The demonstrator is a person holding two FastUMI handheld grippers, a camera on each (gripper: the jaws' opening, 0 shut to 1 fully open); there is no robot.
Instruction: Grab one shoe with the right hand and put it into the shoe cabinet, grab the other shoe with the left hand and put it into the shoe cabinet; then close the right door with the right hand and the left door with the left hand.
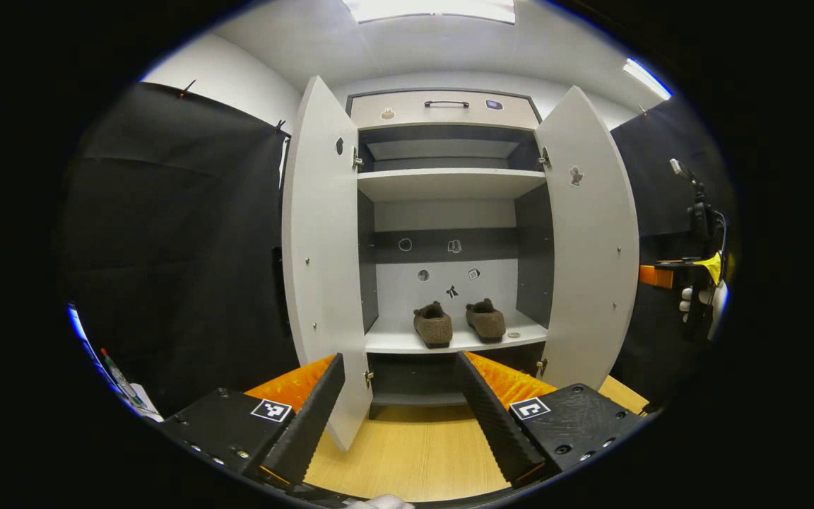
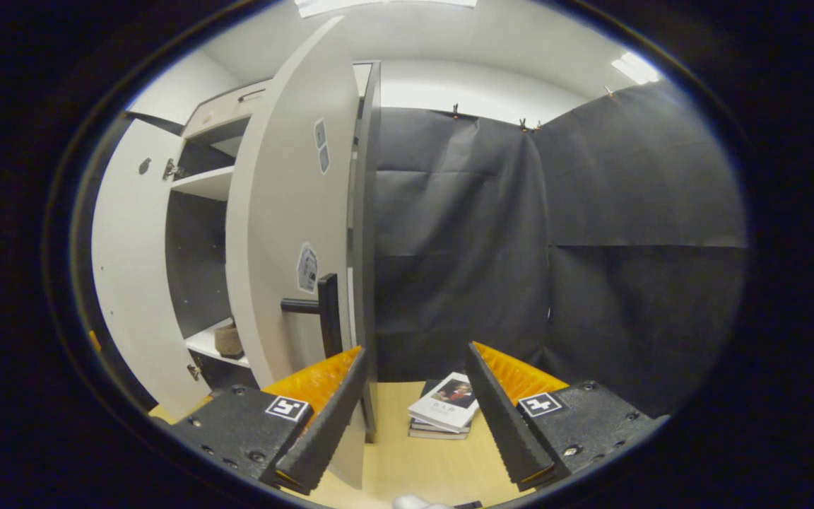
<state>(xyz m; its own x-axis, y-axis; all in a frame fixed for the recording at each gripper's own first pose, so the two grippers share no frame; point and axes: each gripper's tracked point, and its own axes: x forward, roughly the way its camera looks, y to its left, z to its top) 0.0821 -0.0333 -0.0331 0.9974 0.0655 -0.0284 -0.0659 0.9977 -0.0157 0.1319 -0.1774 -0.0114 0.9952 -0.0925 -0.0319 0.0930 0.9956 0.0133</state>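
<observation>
Both shoes already sit in the shoe cabinet point(image 1: 449, 184): the left shoe point(image 1: 433, 324) and the right shoe point(image 1: 486, 319) stand side by side, just apart, on the lower shelf point(image 1: 393, 341), toes toward the back wall. So the 2 placing steps look done, and the door-closing step is in hand.

The right door point(image 1: 587, 240) and the left door point(image 1: 322, 247) both stand wide open. In the right gripper view the right door point(image 2: 287, 212) is seen near its outer edge, its dark handle point(image 2: 319, 305) jutting from the face, just above and beside the right tongs point(image 2: 414, 417). Those tongs are spread and hold nothing, and I judge they are lining up on that door. The left tongs point(image 1: 403, 417) are likewise spread and empty, facing the open cabinet from farther back above the wooden floor point(image 1: 407, 459).

The next move calls for the right tongs to press the outer face of the right door, or catch its handle, and swing it shut; the left door follows. A stack of books point(image 2: 446, 413) lies on the floor near the door's foot, outside its closing swing as far as I can judge.
</observation>
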